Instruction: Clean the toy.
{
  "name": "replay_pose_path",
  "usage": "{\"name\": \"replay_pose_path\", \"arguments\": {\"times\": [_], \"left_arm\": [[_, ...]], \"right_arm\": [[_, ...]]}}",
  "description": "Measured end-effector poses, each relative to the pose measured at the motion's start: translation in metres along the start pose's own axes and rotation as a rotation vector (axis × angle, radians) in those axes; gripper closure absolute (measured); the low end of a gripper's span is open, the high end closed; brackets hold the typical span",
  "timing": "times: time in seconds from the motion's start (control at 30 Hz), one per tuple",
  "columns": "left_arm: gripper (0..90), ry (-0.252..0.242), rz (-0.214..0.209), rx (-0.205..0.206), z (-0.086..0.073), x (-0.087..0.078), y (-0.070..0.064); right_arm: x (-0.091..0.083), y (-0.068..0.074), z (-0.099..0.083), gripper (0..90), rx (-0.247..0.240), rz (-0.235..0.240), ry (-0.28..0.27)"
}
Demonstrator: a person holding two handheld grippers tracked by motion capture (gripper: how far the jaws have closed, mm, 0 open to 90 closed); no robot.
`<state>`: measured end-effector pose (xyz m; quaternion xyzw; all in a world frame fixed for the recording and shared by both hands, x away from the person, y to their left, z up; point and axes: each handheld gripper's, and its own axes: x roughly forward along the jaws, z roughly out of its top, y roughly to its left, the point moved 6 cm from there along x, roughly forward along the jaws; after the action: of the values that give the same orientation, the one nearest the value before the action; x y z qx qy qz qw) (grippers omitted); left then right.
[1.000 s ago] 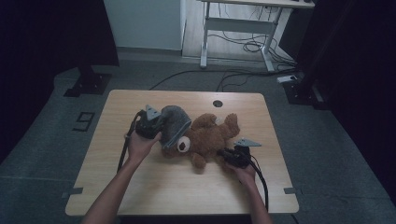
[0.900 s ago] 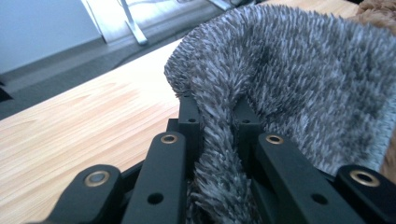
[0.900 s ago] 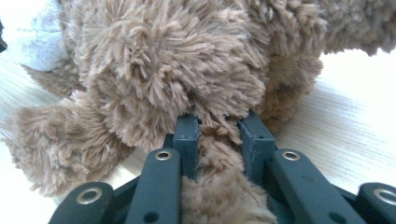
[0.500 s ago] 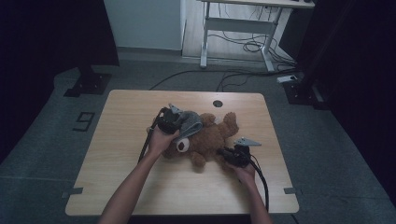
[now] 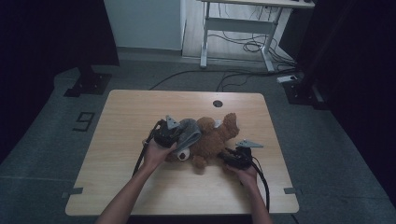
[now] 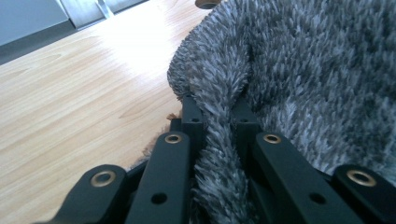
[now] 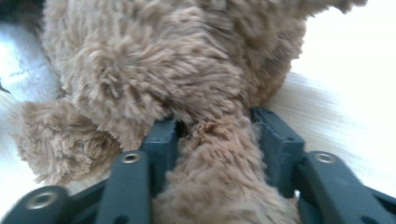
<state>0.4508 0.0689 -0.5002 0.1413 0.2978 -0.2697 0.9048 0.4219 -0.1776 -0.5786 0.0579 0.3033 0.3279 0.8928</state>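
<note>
Since a second ago my left gripper (image 5: 173, 133) has hauled the grey fuzzy cloth (image 5: 187, 134) from beside the teddy bear (image 5: 212, 137) up over its head, jaws clamped on a fold. Right gripper (image 5: 232, 157) pins a bear limb at mid-tabletop (image 5: 126, 107). Looks like the covering's nearly there.

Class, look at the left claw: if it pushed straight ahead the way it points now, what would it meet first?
The left claw is shut on the grey fuzzy cloth. Straight ahead is more of that cloth, then probably the brown teddy bear beneath it, though depth is unclear.
</note>
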Motion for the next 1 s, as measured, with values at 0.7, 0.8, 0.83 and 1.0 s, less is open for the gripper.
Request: {"name": "replay_pose_path", "arguments": {"times": [0.7,0.8,0.83,1.0], "left_arm": [[80.2,-0.097,-0.072,0.008,-0.026,-0.038,-0.029],[80.2,-0.106,-0.082,0.0,-0.028,-0.04,-0.03],[80.2,-0.109,-0.087,-0.005,-0.029,-0.041,-0.03],[80.0,-0.117,-0.096,-0.013,-0.033,-0.045,-0.03]], "right_arm": [[-0.064,-0.004,0.043,21.2,0.079,0.06,-0.212],[-0.071,0.002,0.056,19.2,0.053,0.047,-0.23],[-0.07,0.002,0.059,19.3,0.046,0.039,-0.227],[-0.053,0.009,0.054,46.9,-0.022,0.027,-0.121]]}}
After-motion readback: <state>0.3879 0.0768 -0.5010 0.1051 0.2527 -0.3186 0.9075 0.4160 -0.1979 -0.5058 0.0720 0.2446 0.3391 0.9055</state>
